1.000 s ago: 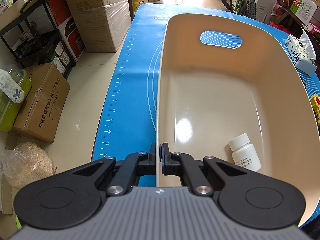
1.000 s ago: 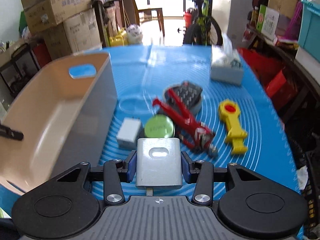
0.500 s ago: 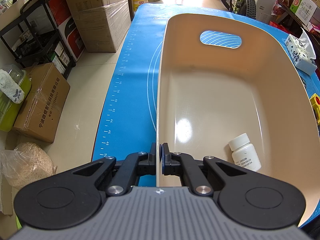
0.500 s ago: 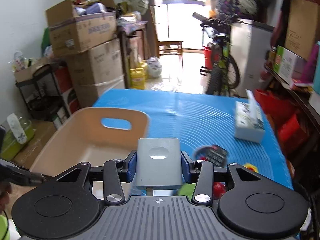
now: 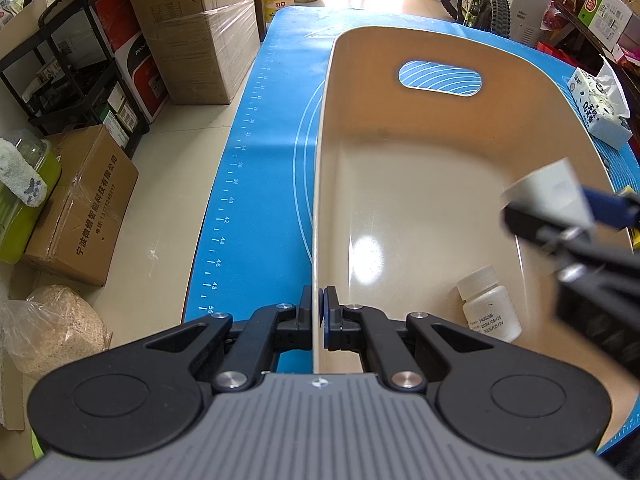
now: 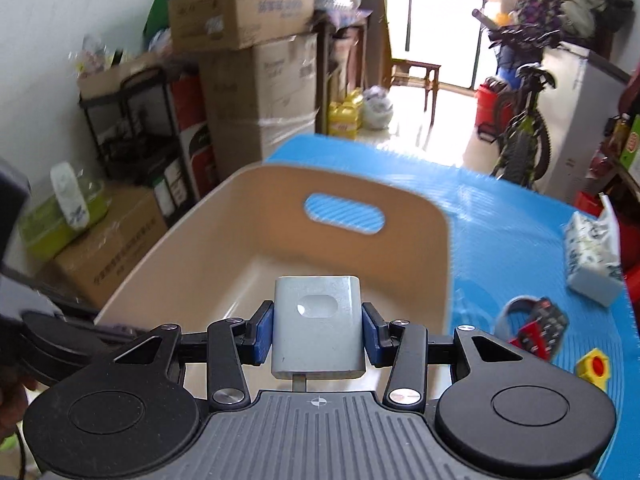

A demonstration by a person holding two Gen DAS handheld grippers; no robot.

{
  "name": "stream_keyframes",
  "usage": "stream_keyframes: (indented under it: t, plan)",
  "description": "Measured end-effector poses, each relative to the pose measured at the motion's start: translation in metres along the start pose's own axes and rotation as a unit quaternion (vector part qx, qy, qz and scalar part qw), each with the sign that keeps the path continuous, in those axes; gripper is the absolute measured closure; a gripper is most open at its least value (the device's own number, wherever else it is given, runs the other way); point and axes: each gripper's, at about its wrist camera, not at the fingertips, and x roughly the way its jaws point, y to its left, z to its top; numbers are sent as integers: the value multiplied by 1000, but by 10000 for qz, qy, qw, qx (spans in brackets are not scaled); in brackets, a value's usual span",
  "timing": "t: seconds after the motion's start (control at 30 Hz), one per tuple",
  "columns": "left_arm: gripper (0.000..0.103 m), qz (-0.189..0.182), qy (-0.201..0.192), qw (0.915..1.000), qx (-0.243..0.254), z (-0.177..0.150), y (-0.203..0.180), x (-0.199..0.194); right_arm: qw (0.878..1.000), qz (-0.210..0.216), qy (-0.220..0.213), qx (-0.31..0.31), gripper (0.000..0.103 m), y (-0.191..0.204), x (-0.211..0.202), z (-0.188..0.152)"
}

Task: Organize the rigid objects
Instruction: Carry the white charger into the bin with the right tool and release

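Two hand-held grippers worked over one beige basin (image 5: 440, 184) on a blue mat (image 5: 256, 184). The left gripper (image 5: 319, 308) was clamped shut on the basin's thin near rim, one pad inside the wall and one outside. The right gripper (image 6: 318, 334) held one grey rectangular charger block (image 6: 318, 328) squarely between its two blue pads (image 6: 264, 338), jaws parted just to the block's width, and hung above the basin's open interior; in the left wrist view the same block (image 5: 548, 192) appeared blurred at the basin's right side. One white pill bottle (image 5: 490, 306) lay on its side on the basin floor, near the right wall. On the mat to the right of the basin lay one tissue pack (image 6: 592, 264), one dark keypad-like item partly under a red tool (image 6: 536, 330), and one yellow piece with a red centre (image 6: 594, 368), all well apart from the basin. Stacked cardboard boxes (image 6: 256, 80) and one bicycle (image 6: 524, 120) stood beyond the table.
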Motion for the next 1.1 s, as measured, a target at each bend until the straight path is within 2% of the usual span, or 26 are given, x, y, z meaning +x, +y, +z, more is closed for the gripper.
stream_keyframes:
  t: [0.3,0.5,0.67,0.73,0.8,0.9,1.1]
  plan:
    - [98,12,8,10000,25,0,-1,-1,9953,61,904,-344,53,23,38,-10]
    - [98,18,6,10000,30,0,-1,-1,9895,131,1426,-216,53,21,52,-9]
    - [98,19,4,10000,35,0,0,-1,9897,171,1410,-150,51,20,50,-11]
    - [98,18,12,10000,30,0,0,-1,9917,199,1266,-110,38,16,44,-10]
    - [98,13,8,10000,32,1,0,-1,9935,237,1108,-69,33,12,37,-9]
    - [98,19,3,10000,41,1,0,-1,9961,363,802,24,33,5,21,-6]
    - [98,19,3,10000,38,1,-1,-1,9992,174,183,301,33,-19,-16,3]
